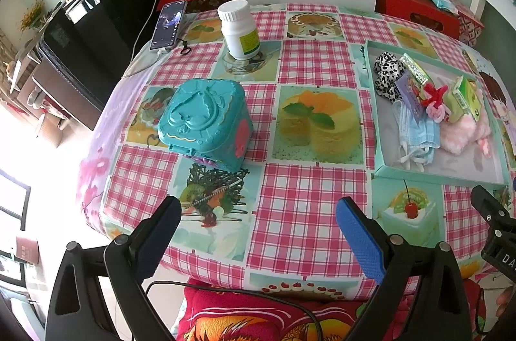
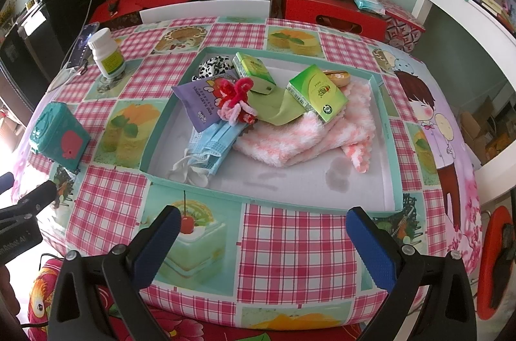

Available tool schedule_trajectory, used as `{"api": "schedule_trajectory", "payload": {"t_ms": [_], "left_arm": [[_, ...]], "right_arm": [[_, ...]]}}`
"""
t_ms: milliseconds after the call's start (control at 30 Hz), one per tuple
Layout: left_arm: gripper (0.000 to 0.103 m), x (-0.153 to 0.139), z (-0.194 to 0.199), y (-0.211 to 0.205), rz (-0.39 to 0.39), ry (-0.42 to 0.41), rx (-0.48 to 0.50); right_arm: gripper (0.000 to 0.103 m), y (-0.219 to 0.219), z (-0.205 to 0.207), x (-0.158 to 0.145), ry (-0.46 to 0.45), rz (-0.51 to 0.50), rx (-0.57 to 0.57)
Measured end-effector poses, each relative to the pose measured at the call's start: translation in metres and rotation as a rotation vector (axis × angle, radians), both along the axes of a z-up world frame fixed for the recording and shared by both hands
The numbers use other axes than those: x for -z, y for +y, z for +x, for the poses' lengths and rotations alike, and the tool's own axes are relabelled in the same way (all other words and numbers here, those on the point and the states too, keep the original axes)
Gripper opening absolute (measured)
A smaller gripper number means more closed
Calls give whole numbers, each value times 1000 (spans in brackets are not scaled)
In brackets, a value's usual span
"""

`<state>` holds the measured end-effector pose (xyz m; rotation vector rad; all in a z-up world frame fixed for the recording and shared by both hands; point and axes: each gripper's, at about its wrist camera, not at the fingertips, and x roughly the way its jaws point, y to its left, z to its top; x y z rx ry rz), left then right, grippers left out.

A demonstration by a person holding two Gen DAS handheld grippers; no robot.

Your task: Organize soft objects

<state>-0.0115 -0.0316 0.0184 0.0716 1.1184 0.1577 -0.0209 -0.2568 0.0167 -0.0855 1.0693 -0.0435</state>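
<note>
A round table (image 2: 290, 244) is covered with a glossy plastic cloth printed in pink checks and squares showing cakes. On it sits a shallow rectangular cardboard tray (image 2: 322, 202) with pale teal walls and a white floor.

The soft things lie heaped in the far half of the tray. A fluffy pink-and-white towel (image 2: 300, 138) with scalloped edges is folded loosely at the centre. Just left of it, a pleated blue face mask (image 2: 214, 144) trails white ear loops. A purple tissue packet (image 2: 201, 102) rests against a red and pink twist of fuzzy pipe cleaners (image 2: 237, 102). Behind them is a black-and-white spotted fabric piece (image 2: 214, 65). Two green boxy tissue packs (image 2: 317, 92) lie on a strip of smooth green cloth (image 2: 274, 109).

Left of the tray, well apart, stand a moulded teal plastic box (image 1: 204, 121) with an embossed lid and a white plastic pill bottle (image 1: 240, 30) with a ribbed cap. A phone (image 1: 169, 25) lies at the table's far left edge.

The left gripper (image 1: 258, 221) hovers over the near table edge, its textured blue pads spread wide apart, holding nothing. The right gripper (image 2: 262, 231) hovers in front of the tray's near wall, likewise spread wide and empty.
</note>
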Motion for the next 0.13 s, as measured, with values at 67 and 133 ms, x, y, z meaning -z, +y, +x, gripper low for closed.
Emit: {"api": "schedule_trajectory", "payload": {"t_ms": [67,133], "left_arm": [[97,0,0,0,-2,0,-5],[97,0,1,1,-7,3,-7]], "right_arm": [[103,0,0,0,1,0,0],[103,1,0,2,3,-1,-2]]}}
